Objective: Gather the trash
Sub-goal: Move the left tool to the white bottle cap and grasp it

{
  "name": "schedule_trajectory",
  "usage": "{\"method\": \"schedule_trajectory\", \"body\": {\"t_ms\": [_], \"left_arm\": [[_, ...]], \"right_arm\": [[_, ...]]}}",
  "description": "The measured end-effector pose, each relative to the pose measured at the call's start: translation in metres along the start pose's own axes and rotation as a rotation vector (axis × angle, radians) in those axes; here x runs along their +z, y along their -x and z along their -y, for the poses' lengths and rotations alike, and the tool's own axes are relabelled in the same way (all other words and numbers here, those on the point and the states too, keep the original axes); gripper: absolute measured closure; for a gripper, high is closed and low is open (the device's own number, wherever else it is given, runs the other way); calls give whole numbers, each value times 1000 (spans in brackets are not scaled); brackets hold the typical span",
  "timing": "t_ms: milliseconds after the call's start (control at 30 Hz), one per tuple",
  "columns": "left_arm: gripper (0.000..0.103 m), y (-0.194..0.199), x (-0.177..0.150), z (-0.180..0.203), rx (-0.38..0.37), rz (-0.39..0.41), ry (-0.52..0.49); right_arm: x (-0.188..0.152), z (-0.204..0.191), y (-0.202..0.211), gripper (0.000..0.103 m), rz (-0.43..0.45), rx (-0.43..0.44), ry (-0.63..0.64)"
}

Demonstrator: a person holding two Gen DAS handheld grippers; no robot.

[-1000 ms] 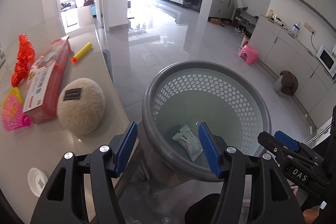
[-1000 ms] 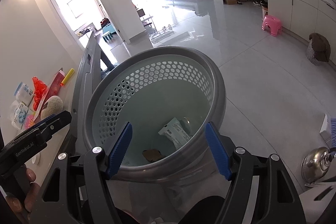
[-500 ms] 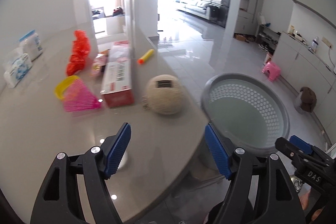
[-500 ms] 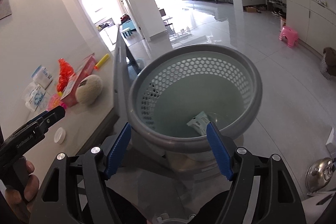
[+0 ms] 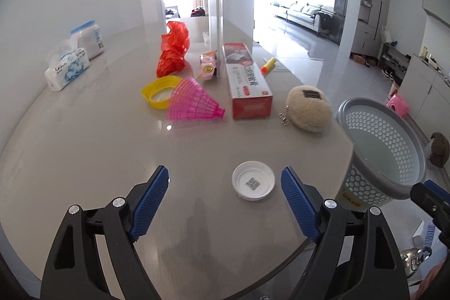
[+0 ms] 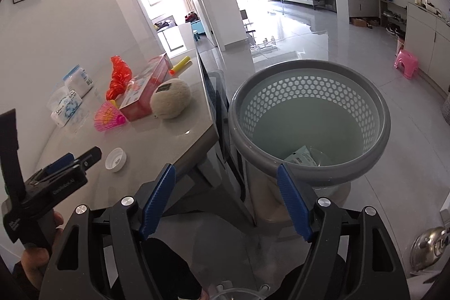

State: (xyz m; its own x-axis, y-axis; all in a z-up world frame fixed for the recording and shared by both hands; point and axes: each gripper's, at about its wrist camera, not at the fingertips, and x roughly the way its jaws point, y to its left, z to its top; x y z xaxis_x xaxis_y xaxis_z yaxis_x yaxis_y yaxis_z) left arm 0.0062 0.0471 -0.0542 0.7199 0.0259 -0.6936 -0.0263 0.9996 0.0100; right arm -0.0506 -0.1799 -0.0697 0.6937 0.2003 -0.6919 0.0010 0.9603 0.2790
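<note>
Left wrist view: the left gripper point(image 5: 225, 197) hangs over a grey tabletop point(image 5: 84, 159), jaws wide and still opening, nothing held. A white lid point(image 5: 253, 184) lies on the table just beyond the fingertips, nearer the right finger, not touched. A sec ago this view looked down into the grey mesh bin point(image 5: 385, 148) w/ a packet at its bottom; now the bin sits at the right edge, beside the table, and the table fills the frame. Farther out on the table: fuzzy cream pouch point(image 5: 308, 108), red box point(image 5: 247, 80), pink shuttlecock point(image 5: 194, 103), yellow ring point(image 5: 160, 90), red plastic bag point(image 5: 174, 49), yellow-orange tube point(image 5: 268, 65), tissue pack point(image 5: 67, 68) far left.

Right wrist view: the right gripper point(image 6: 226, 204) is open, empty, about as wide as before. It points at the gap btwn table edge and bin point(image 6: 309, 120); earlier the bin sat centred btwn its fingers, now it's shifted right. A pale packet point(image 6: 301, 158) lies in the bin's bottom. At left the left gripper point(image 6: 70, 162) is seen near the lid point(image 6: 116, 158), w/ a hand point(image 6: 36, 255) on its grip.
</note>
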Motion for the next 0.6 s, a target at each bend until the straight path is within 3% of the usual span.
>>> {"method": "schedule_trajectory", "body": {"t_ms": [600], "left_arm": [[21, -37, -14, 5, -35, -73, 9]], "right_arm": [[-4, -5, -4, 31, -16, -10, -2]]}}
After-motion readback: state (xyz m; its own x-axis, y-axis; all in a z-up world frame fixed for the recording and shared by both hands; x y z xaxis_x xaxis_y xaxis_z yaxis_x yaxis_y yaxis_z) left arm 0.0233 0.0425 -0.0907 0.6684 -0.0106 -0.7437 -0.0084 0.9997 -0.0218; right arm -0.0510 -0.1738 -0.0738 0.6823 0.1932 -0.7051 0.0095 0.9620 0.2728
